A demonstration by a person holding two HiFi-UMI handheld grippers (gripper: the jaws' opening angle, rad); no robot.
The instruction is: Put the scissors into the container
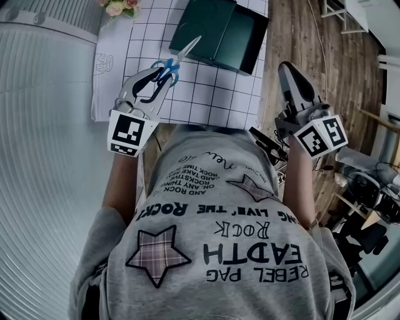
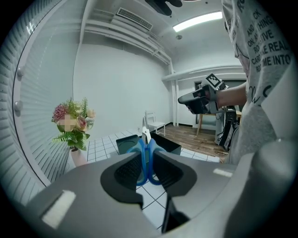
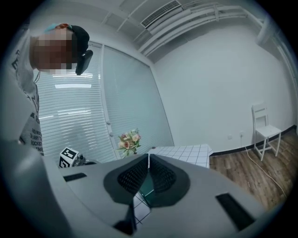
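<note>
- Grey printed shirt (image 1: pixel 219 250) fills the bottom of the head view, with both arms reaching out past it towards the surface (image 1: pixel 212 94) and its white grid cloth.
- Left gripper (image 1: pixel 159 78) is up in the air and it has the scissors (image 1: pixel 178 59). Its fingers (image 2: pixel 125 169) are part-way closed and press from both sides on the blue handle loops, which stand edge-on between the pads in the left gripper view.
- Right gripper (image 1: pixel 289 69) hangs off to the side above the wooden floor (image 1: pixel 300 37), well apart from the action. Its fingers (image 3: pixel 132 175) are brought together with nothing between them.
- Progress call: the pick-up looks done, the delivery not. The scissors are held off the cloth, between the person and the dark green container (image 1: pixel 219 31), with the blades aimed at it.
- What's left, by my reading: carry them forward, get them over the opening, let go.
- From the head view the blade tip overlaps the container's near corner, but I can't tell whether it is truly above the rim or short of it.
- A look at the scissors themselves: blue plastic handles and bright silvery blades closed into one slim point, slanting up and to the right in the head view.
- The container sits at the far end of the cloth, with a vase of flowers (image 1: pixel 119 6) well off to its left.
</note>
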